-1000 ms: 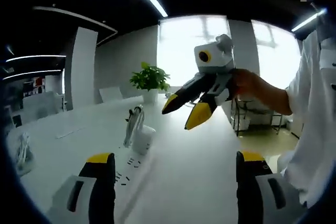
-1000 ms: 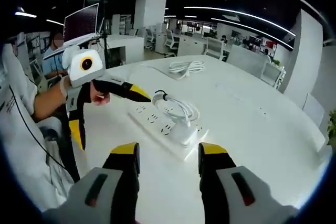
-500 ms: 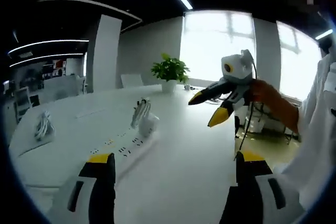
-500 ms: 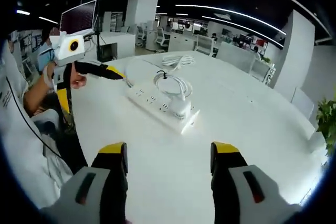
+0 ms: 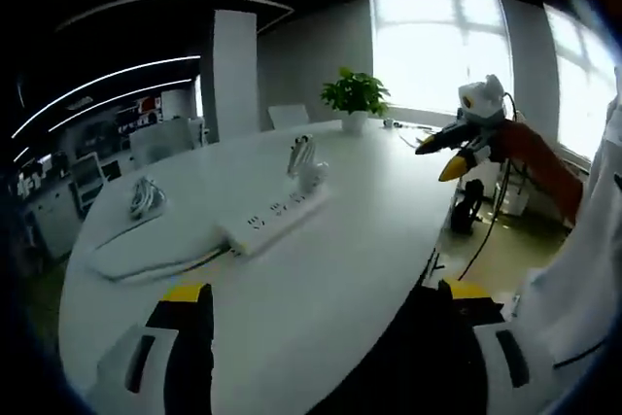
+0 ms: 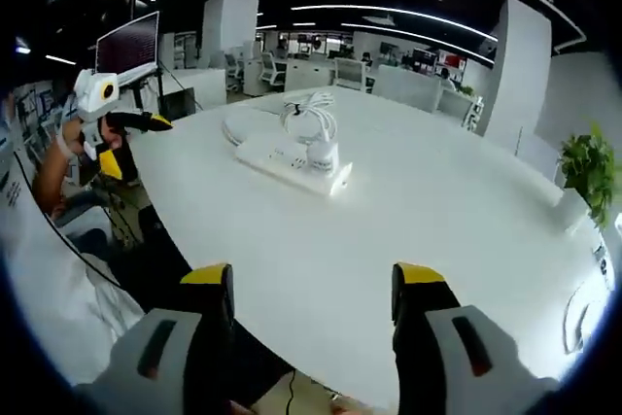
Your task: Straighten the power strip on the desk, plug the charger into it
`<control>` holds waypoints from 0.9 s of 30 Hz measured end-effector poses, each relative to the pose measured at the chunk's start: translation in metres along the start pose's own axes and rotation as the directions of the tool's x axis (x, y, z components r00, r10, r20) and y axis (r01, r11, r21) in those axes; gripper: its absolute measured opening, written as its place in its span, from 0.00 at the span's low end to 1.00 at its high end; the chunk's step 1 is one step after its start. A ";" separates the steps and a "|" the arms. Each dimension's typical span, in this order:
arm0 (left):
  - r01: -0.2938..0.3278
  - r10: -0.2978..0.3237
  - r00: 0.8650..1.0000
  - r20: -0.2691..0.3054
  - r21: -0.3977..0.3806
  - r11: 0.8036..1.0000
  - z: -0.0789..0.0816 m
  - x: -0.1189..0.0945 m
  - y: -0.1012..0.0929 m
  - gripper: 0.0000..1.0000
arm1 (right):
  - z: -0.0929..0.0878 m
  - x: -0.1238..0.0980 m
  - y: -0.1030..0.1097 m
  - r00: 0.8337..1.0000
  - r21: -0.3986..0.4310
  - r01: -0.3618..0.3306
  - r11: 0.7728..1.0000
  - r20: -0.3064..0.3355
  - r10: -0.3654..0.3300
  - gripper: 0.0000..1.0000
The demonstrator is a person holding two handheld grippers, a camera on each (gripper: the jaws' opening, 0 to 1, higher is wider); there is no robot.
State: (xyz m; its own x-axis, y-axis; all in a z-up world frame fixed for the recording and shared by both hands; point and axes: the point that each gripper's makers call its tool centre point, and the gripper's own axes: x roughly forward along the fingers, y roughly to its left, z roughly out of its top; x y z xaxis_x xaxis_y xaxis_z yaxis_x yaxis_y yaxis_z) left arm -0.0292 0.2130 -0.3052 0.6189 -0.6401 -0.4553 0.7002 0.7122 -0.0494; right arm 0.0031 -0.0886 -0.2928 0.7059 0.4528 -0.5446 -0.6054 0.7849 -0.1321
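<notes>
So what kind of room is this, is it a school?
More likely an office. A big white table holds a power strip, behind it stand rows of desks and chairs, a monitor sits off to the side, and a potted plant grows by the window.

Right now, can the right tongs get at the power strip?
Probably not yet: the open right tongs hang off the desk's edge, well short of the power strip. Bare tabletop lies between.
</notes>
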 end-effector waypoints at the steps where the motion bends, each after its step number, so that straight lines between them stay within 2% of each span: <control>1: -0.012 0.012 1.000 -0.004 -0.001 1.000 -0.003 -0.008 -0.001 0.96 | -0.003 -0.006 0.000 1.000 0.010 0.012 1.000 0.008 -0.012 0.66; 7: -0.075 0.075 0.997 0.001 0.019 0.997 -0.009 -0.038 -0.003 0.96 | -0.014 -0.022 0.004 0.998 0.055 0.051 0.997 0.035 -0.052 0.66; 13: -0.089 0.090 0.996 0.000 -0.002 0.996 -0.022 -0.044 -0.009 0.96 | -0.023 -0.025 0.021 0.997 0.095 0.054 0.994 0.057 -0.059 0.66; 19: -0.075 0.075 0.997 0.012 0.001 0.997 -0.026 -0.052 -0.024 0.96 | -0.020 -0.036 0.036 0.995 0.109 0.044 0.993 0.088 -0.054 0.65; 23: -0.082 0.082 0.996 0.024 0.002 0.997 -0.026 -0.058 -0.026 0.96 | -0.012 -0.046 0.036 0.990 0.108 0.060 0.992 0.119 -0.073 0.65; 27: -0.086 0.086 0.996 0.028 0.001 0.996 -0.027 -0.059 -0.027 0.96 | -0.009 -0.047 0.043 0.989 0.099 0.058 0.993 0.130 -0.070 0.65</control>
State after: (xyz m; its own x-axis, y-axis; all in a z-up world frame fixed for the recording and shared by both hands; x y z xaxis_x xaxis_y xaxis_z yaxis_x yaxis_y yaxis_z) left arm -0.0941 0.2393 -0.3009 0.6865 -0.5843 -0.4328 0.6447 0.7644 -0.0095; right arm -0.0595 -0.0798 -0.2810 0.7886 0.4475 -0.4218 -0.5243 0.8477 -0.0808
